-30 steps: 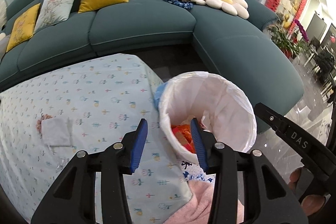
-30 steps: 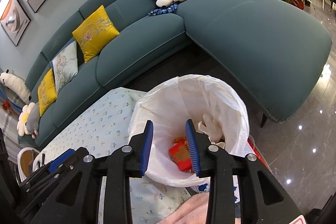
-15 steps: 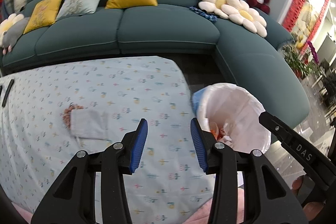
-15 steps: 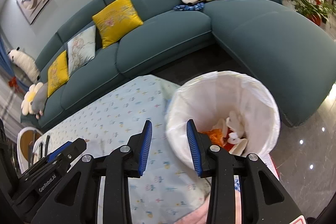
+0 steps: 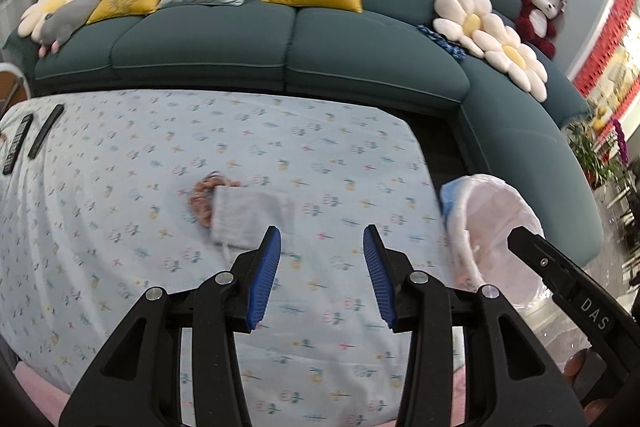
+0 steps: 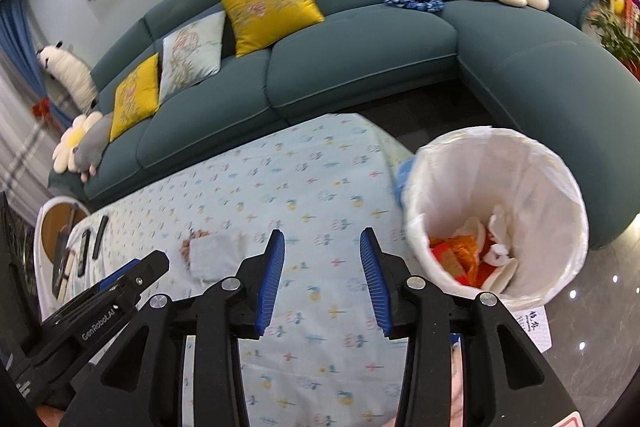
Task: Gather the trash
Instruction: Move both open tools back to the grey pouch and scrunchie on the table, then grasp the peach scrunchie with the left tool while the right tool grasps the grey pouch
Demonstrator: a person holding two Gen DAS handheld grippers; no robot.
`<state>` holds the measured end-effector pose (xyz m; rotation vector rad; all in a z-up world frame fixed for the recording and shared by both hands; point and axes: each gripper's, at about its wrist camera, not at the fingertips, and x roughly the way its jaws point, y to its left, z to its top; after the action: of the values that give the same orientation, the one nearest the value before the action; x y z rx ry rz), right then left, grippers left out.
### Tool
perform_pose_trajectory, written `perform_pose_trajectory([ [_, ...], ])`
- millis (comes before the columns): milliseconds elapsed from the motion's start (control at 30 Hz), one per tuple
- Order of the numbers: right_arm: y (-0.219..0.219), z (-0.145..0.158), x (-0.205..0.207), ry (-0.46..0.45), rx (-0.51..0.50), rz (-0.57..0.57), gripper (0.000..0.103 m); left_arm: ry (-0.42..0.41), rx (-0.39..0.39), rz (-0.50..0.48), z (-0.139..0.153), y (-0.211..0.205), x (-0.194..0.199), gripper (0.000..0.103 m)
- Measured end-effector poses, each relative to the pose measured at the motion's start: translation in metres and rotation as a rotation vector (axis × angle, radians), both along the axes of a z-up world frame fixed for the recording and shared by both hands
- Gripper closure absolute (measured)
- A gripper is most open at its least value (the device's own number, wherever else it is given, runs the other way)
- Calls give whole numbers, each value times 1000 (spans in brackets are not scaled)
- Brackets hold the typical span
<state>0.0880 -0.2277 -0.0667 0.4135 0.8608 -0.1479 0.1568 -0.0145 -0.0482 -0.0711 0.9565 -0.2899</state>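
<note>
By my reading, the job was mostly done. The white-lined round trash bin [image 6: 496, 215] already held orange and red wrappers and crumpled white paper [image 6: 476, 255], and it stood just off the right end of the low table under its pale blue flower-print cloth [image 5: 248, 155].

What looked left to collect was one small grey-white cloth pouch [image 5: 250, 217] lying flat near the middle of the table, with a pinkish-brown braided piece [image 5: 204, 191] poking out from under its left edge. I could not tell whether the two were joined.

My left gripper [image 5: 322, 267] hung over the cloth with its blue pads apart and nothing between them, the pouch just beyond its left finger. My right gripper [image 6: 322, 273] was likewise empty, its jaws opening, the bin off to its right.

Two black remote controls [image 5: 30, 143] lay at the far left end of the table, well apart from the pouch; I judged them not to be trash. The teal sectional sofa [image 5: 280, 39] with yellow and pale cushions, daisy-shaped pillows [image 5: 492, 35] and a red plush bear [image 5: 540, 11] ran behind. Nothing stood between either gripper and the pouch.
</note>
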Motion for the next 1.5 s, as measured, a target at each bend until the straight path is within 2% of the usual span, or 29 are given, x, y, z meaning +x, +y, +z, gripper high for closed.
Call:
perform_pose_trajectory([
  [500,80,-17,35,56,-25,120,63,38,-10,118,-21,82,20,61],
  [867,127,-49,65,125,-37,189,61,94,2,208,-55,139,41,51],
  [933,134,-57,70,141,-42,201,61,106,2,219,-61,145,47,46],
  [1133,149,-84,93,188,-37,213,61,139,-15,223,-81,154,71,39],
  [1500,153,-134,140,264,-22,196,61,199,-29,157,-123,129,128,40],
])
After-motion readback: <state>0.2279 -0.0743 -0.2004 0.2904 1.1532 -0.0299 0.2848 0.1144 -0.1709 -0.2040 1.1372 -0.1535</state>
